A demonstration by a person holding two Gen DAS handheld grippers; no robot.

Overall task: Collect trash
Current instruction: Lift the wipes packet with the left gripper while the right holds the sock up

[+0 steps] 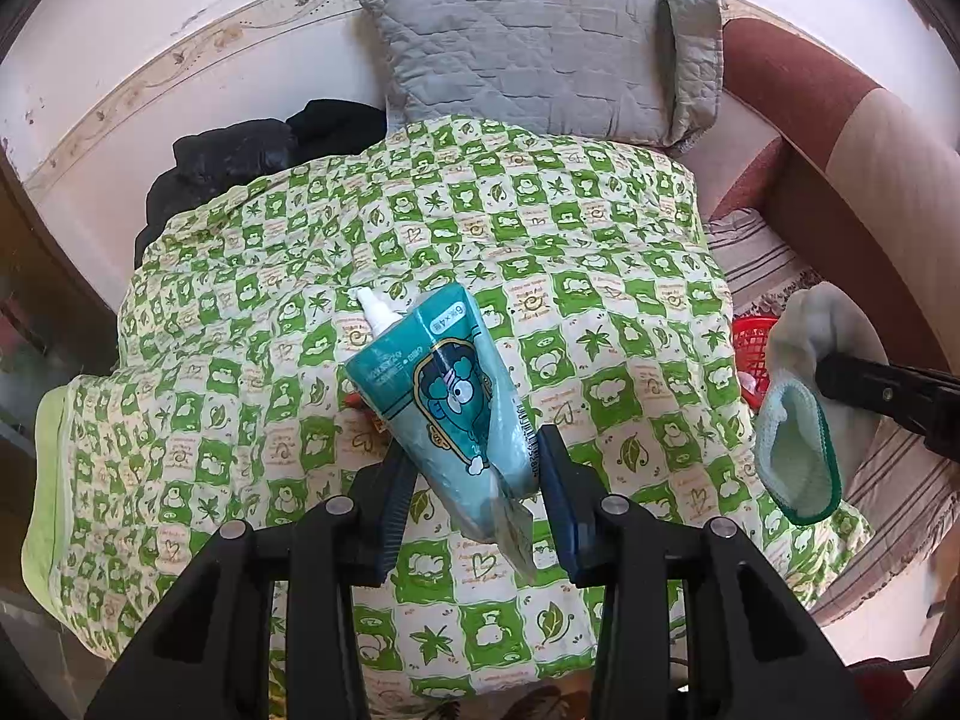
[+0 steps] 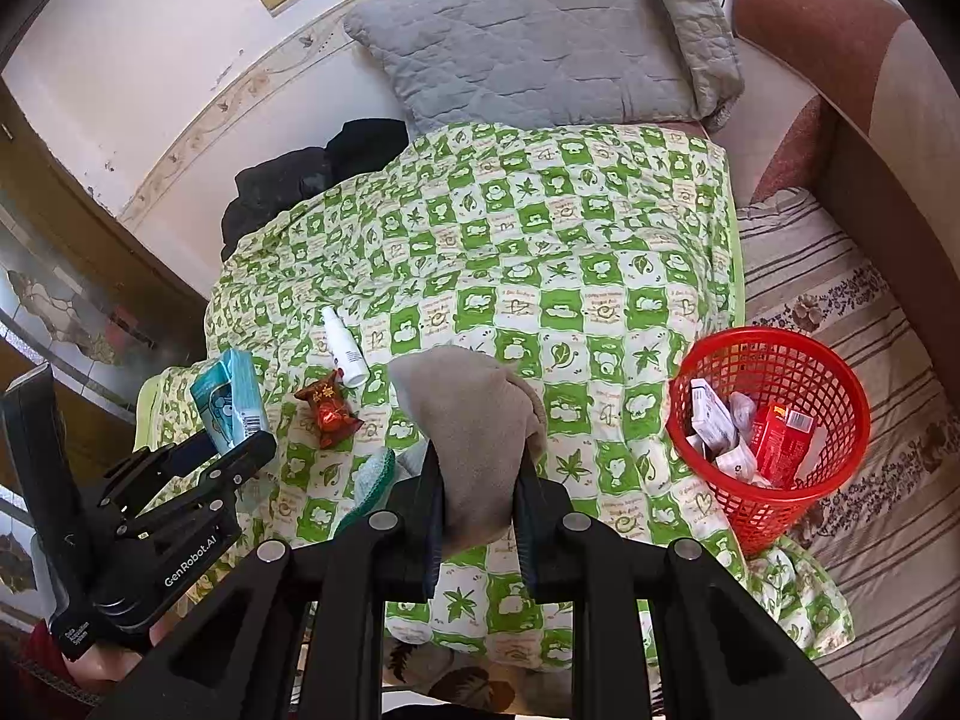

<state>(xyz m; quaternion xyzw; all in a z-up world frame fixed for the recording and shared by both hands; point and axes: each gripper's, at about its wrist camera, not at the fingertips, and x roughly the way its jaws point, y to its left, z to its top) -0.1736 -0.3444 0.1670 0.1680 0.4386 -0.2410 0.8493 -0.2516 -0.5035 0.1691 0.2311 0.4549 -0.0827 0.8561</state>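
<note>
My left gripper (image 1: 474,456) is shut on a teal tissue pack (image 1: 438,384) with a cartoon print, held just above the green checked quilt (image 1: 600,276). Behind the pack lies a white spray bottle (image 1: 373,312). In the right wrist view, my right gripper (image 2: 477,462) is shut on a grey sock (image 2: 474,408) whose green-edged cuff (image 2: 375,474) hangs to the left. A red candy wrapper (image 2: 330,411) and the white bottle (image 2: 345,348) lie on the quilt (image 2: 570,252) between the two grippers. A red mesh basket (image 2: 780,354) holding boxes and wrappers stands to the right.
A grey quilted pillow (image 2: 528,42) lies at the head of the bed, and black clothing (image 2: 300,180) sits by the wall. A striped sheet (image 2: 870,480) covers the right side under the basket. A brown padded bed frame (image 2: 840,60) borders the right.
</note>
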